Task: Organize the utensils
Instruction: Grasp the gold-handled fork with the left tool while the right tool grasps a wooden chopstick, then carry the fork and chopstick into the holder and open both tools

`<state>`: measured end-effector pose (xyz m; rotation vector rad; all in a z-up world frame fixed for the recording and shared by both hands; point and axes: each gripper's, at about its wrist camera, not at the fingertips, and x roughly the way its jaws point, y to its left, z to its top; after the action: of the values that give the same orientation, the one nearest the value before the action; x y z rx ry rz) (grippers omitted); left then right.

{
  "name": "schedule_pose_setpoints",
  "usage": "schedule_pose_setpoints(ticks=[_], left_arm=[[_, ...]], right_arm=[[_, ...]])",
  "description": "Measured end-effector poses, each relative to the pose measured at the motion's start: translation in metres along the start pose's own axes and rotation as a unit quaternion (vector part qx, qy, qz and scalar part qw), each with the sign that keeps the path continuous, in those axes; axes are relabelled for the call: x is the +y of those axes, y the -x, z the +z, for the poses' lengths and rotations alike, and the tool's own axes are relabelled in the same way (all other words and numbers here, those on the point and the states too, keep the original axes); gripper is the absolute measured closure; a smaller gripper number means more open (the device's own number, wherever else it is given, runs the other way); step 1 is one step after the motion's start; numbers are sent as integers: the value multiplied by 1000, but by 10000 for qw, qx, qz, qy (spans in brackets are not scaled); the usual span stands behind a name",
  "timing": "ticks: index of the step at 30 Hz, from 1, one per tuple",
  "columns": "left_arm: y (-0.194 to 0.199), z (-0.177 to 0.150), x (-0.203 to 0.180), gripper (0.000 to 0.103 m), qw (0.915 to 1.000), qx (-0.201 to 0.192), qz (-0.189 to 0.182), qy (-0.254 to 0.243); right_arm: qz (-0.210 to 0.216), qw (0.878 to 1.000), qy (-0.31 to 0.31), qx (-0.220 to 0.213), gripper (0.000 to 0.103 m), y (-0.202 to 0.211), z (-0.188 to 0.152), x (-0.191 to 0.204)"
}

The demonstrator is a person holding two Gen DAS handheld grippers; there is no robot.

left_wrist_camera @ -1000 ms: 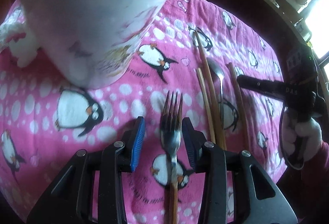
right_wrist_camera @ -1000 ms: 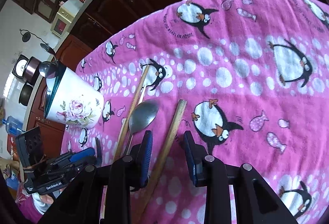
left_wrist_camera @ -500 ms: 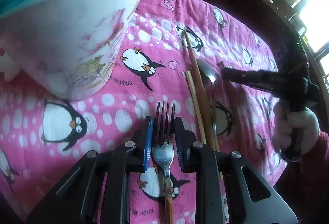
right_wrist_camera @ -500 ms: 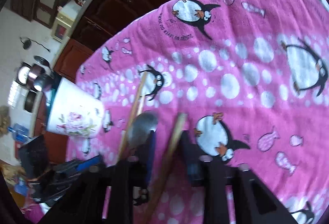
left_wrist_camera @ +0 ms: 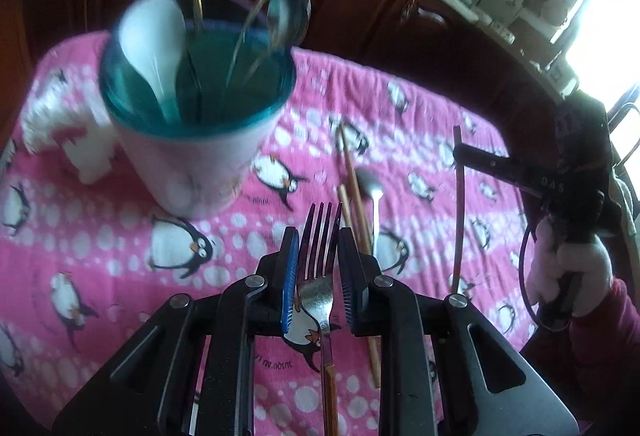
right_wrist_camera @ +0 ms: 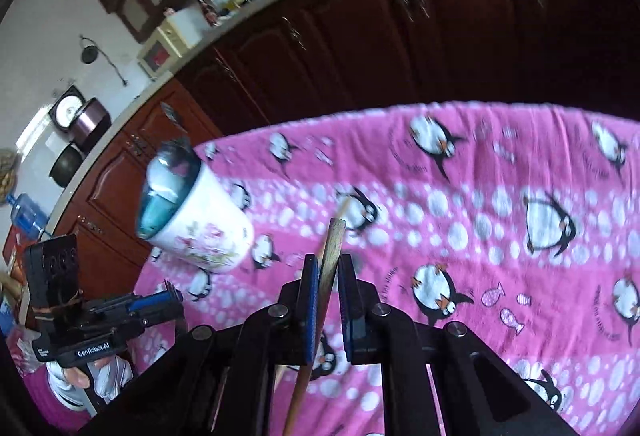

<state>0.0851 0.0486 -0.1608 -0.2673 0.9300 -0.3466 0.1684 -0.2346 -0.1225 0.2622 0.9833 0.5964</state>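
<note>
Left tongs (left_wrist_camera: pixel 318 272) clamp the fork (left_wrist_camera: pixel 319 260) across its neck, tines pointing forward past the pads, wooden handle trailing back under your hand. Gap narrow; the jaws sit tight on metal.

Right tongs (right_wrist_camera: pixel 329 288) are nearly shut on one chopstick (right_wrist_camera: pixel 331 264). Grip sits close to its blunt top end, the rest hanging down behind the jaws. In the left view the same stick shows upright, clear of the cloth (left_wrist_camera: pixel 420 155).

Both pieces are held off the tabletop, a tool in each hand, likely so two go in together.

Cup (left_wrist_camera: pixel 200 139) stands on the pink penguin cloth, ahead and left of the fork, teal inside, already holding a white spoon and several metal pieces. Judged the target.

Left on the cloth: a chopstick pair (left_wrist_camera: pixel 352 187) and a spoon (left_wrist_camera: pixel 370 183) lying side by side, right of the cup, between your two hands.

Fork is held near its head, so the handle should drop in first once you tip it over the rim.
</note>
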Motion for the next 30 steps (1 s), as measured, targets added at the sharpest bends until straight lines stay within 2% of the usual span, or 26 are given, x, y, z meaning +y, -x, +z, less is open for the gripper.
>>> schedule_pose_setpoints(ticks=[1, 2, 5, 11, 17, 25, 30], left_arm=[[7, 1, -3, 86, 10000, -86, -12, -27], [14, 2, -5, 99, 9998, -171, -13, -69], [29, 2, -12, 100, 9994, -330, -54, -126], [37, -6, -14, 100, 9994, -331, -70, -100], [60, -3, -25, 100, 9981, -583, -163, -144], [92, 7, -34, 101, 9950, -926, -283, -238], [106, 19, -36, 101, 9931, -1116, -191, -316]], right_arm=[[16, 10000, 48, -70, 95, 5, 1, 6], [25, 9999, 82, -129, 95, 9, 0, 11], [67, 9995, 191, -252, 95, 20, -1, 23], [79, 9988, 269, -408, 96, 35, -8, 37], [157, 9969, 488, -603, 96, 61, -5, 52], [258, 9938, 679, -837, 96, 78, 9, 73], [335, 9910, 823, -1002, 96, 85, 29, 85]])
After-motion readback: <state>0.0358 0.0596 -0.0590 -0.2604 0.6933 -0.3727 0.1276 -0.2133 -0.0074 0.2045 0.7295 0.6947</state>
